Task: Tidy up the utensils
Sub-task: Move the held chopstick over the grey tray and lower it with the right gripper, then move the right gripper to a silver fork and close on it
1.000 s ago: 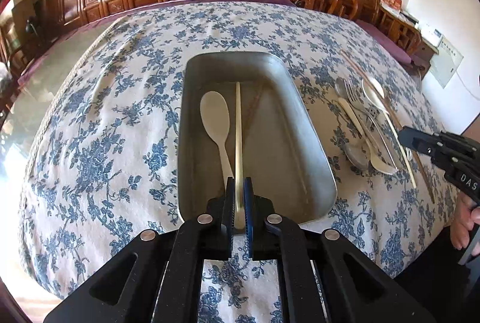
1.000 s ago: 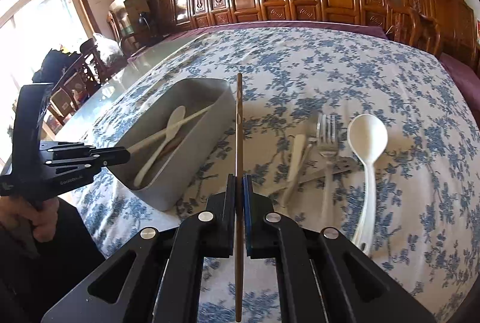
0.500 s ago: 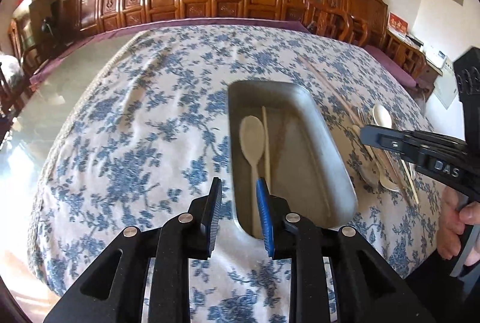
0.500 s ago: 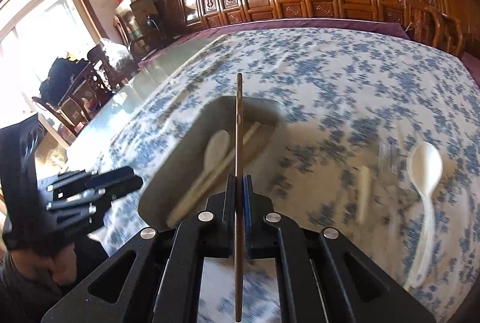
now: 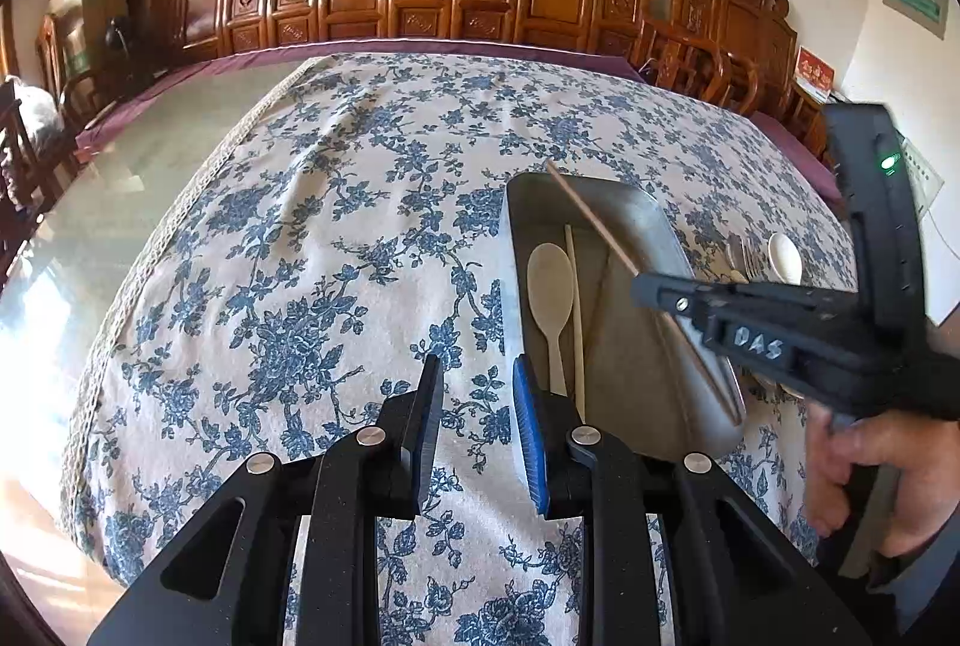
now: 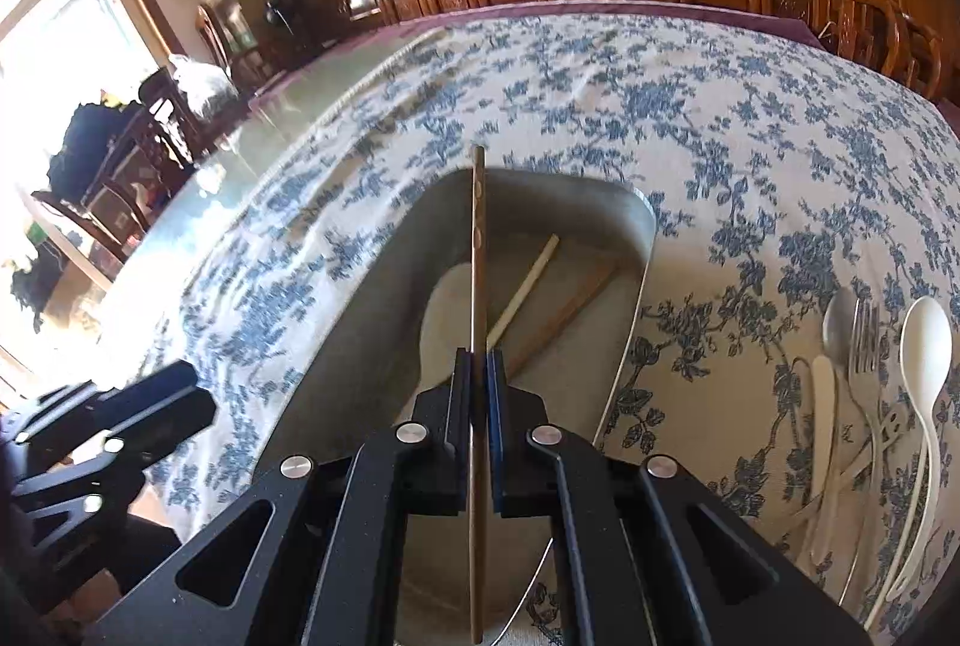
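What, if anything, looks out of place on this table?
Nothing is spilled or damaged. A fork and spoons lie in a crossed heap on the cloth beside the tray, not yet sorted.

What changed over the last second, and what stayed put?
The left tool let go of the pale chopstick into the tray and drew back, open. The right tool carried its brown chopstick over the tray. The utensils on the cloth stayed.

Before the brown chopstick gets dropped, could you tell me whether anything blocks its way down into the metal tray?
Nothing visible does. The right gripper holds the brown chopstick above the open tray; only a spoon and chopsticks lie flat inside.
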Demonstrator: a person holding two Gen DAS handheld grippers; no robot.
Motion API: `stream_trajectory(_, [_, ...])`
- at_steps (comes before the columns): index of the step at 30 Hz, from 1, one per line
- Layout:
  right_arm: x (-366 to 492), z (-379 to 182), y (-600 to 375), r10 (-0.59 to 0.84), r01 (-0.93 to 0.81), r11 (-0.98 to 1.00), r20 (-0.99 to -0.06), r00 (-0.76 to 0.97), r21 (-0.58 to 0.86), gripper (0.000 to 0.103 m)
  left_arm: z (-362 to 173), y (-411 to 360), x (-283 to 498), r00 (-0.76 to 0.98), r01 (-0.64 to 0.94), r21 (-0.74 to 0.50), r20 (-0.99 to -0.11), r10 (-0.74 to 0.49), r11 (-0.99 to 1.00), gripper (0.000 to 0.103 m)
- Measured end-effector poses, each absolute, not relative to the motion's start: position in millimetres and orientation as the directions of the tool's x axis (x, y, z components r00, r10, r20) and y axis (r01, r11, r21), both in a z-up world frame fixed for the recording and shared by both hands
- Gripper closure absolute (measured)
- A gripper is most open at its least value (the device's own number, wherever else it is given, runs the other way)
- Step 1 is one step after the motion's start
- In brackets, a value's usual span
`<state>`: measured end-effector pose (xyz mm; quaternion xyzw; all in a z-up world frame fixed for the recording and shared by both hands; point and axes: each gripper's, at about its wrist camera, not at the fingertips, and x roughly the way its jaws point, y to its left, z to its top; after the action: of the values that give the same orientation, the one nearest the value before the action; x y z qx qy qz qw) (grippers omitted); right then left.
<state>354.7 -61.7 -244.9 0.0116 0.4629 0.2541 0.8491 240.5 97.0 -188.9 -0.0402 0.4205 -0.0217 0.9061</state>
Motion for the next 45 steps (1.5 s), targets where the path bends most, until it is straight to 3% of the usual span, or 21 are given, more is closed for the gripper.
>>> stream_trajectory(7, [358,-257,-54,0.429,-0.416,0.874,-0.801,0.417,0.251,0.096,-190,95,241,0.644,0.005,-0.086,-0.762,-0.069,0.996,0.081])
stream_trajectory(15, [343,-230,-80,0.462,-0.453,0.860,-0.735,0.496,0.235,0.094,-190,89,242,0.647,0.013,-0.087,-0.759,-0.075,0.996,0.080])
stream_trajectory(20, [328,-210,-135,0.401,-0.422,0.893,-0.705,0.585,0.158,0.094,-187,73,240,0.664,0.041,-0.072,-0.743,-0.082,0.997,0.064])
stream_trajectory(22, [324,-204,-164,0.358,-0.391,0.912,-0.700,0.618,0.120,0.094,-185,65,240,0.672,0.054,-0.067,-0.736,-0.086,0.996,0.049])
stream_trajectory(27, [323,-204,-218,0.292,-0.328,0.941,-0.705,0.646,0.089,0.094,-181,44,238,0.685,0.084,-0.067,-0.721,-0.106,0.994,0.037])
stream_trajectory(30, [323,-214,-234,0.284,-0.313,0.945,-0.716,0.637,0.096,0.085,-180,29,237,0.693,0.105,-0.053,-0.712,-0.111,0.993,0.031])
stream_trajectory(45, [325,-263,-219,0.256,-0.324,0.943,-0.774,0.579,0.070,0.083,-192,-9,231,0.663,0.182,-0.045,-0.733,-0.156,0.982,0.031])
